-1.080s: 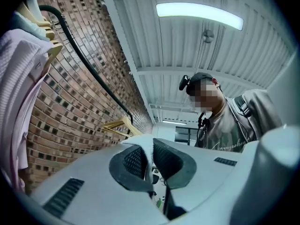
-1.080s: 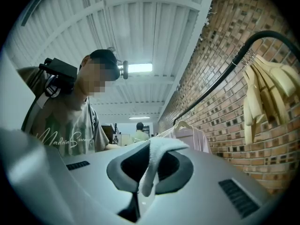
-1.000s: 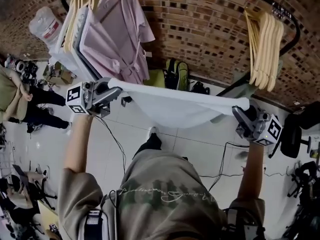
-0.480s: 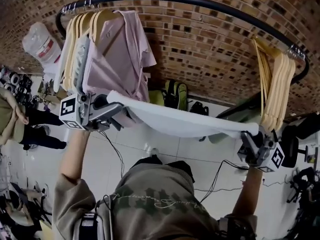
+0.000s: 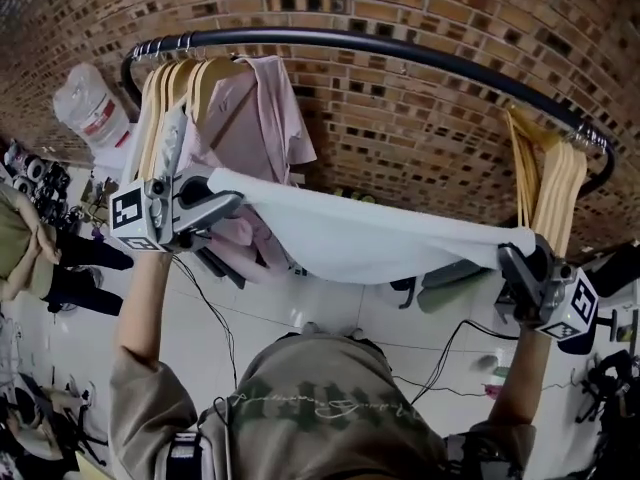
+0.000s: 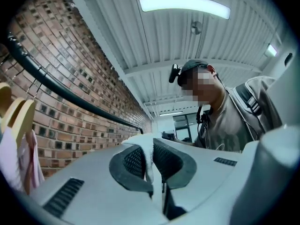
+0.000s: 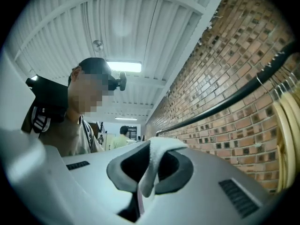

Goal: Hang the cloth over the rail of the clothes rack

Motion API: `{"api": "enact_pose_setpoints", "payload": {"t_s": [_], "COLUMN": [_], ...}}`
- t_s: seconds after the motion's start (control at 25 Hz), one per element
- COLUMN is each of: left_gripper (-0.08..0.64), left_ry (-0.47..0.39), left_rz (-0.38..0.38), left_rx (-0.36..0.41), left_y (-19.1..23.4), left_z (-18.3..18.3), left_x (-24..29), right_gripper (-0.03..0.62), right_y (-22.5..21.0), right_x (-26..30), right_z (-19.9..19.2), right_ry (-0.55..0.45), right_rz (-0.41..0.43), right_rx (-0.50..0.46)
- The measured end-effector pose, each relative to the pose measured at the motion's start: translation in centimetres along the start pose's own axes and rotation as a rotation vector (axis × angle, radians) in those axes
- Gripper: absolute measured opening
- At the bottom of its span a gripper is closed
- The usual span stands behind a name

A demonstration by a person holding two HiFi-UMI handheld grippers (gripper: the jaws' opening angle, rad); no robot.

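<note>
Forearms come first in the head view: yours, bare from the sleeves, one at each side above your green top (image 5: 330, 408). Your left gripper (image 5: 236, 204) has its jaws pressed together on one end of the cloth (image 5: 370, 240). The left gripper view shows a white fold pinched between the dark pads (image 6: 132, 161). Your right gripper (image 5: 512, 258) grips the same way, jaws clamped on the other end. In the right gripper view a fold of white fabric bulges up out of them.

You hold the cloth stretched between the two grippers. Its top edge runs almost straight and its lower edge sags in the middle. It is off the rail (image 5: 380, 44), lower in the picture and apart from it.

Just behind the cloth's left end hangs a pink garment (image 5: 268, 108) on one of the wooden hangers (image 5: 165, 93) bunched at the rail's left end. More bare hangers (image 5: 545, 173) hang bunched at the right end, just above your right gripper.

The black rail curves across the top of the head view, and both gripper views show it running along the brick wall (image 5: 420, 118) behind it.

Below the cloth lies white floor (image 5: 270, 303) with a cable (image 5: 225, 298) trailing over it. At the far left are a clear bag (image 5: 90, 108) and another person (image 5: 25, 253).
</note>
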State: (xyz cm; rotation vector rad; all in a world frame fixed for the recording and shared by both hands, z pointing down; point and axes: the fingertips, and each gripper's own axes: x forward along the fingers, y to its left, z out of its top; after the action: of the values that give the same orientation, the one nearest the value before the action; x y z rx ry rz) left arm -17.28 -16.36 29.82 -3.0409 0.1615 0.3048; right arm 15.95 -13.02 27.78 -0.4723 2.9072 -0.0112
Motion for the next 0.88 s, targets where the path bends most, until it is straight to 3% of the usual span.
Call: {"api": "enact_pose_setpoints", "payload": {"t_s": [0.12,0.28,0.48,0.88], "left_gripper": [0.018,0.018,0.018,0.018], "left_ry": [-0.041,-0.106,-0.123,-0.123], "left_rz": [-0.016,-0.024,-0.022,-0.016], "left_rx": [0.005,-0.051,-0.095,-0.027], "left_y": [1.2,2.9,4.8,8.5], "left_z": [2.6,6.3,10.0,17.6], "left_x": [0.5,1.6,3.5,5.7], "right_gripper": [0.018,0.017,0.017,0.018], "right_y": [-0.9,-2.0,-3.6,-6.8], "right_x": [0.8,1.5,1.4,4.3], "right_z": [2.6,6.4,9.6,16.9], "right_ry": [0.021,0.033,0.032,0.019], "right_rz": [0.027,0.065,0.14,0.162], "right_rx": [-0.029,-0.081,-0.175,-0.198]}}
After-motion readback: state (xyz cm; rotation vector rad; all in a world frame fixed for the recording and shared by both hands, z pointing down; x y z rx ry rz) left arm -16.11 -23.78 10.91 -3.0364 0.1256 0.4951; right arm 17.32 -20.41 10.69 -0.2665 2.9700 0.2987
